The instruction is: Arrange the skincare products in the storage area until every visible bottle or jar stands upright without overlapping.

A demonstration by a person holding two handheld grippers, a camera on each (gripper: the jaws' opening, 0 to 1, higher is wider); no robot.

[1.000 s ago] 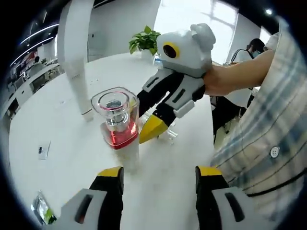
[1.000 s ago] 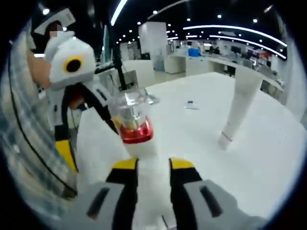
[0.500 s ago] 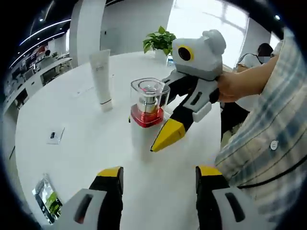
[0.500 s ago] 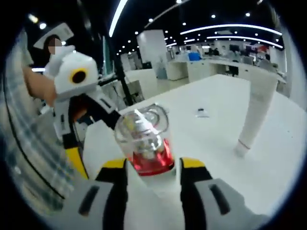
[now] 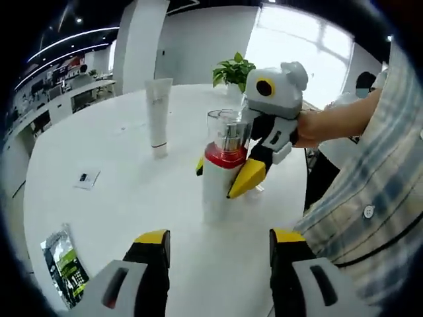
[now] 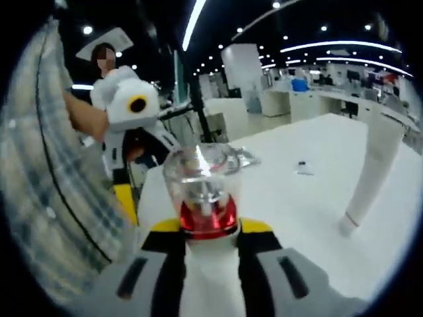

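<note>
Right gripper (image 6: 206,231) clamps the bottle (image 5: 221,168), now upright on the table (image 5: 119,191) after hanging tilted a second ago; tube (image 5: 158,113) stands apart. Left gripper (image 5: 218,241) hovers with jaws apart. Release seems next.

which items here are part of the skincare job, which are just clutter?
Job: pump bottle, held upright in the right gripper; white tube standing on the table.

Clutter: packet, small card, potted plant.
</note>
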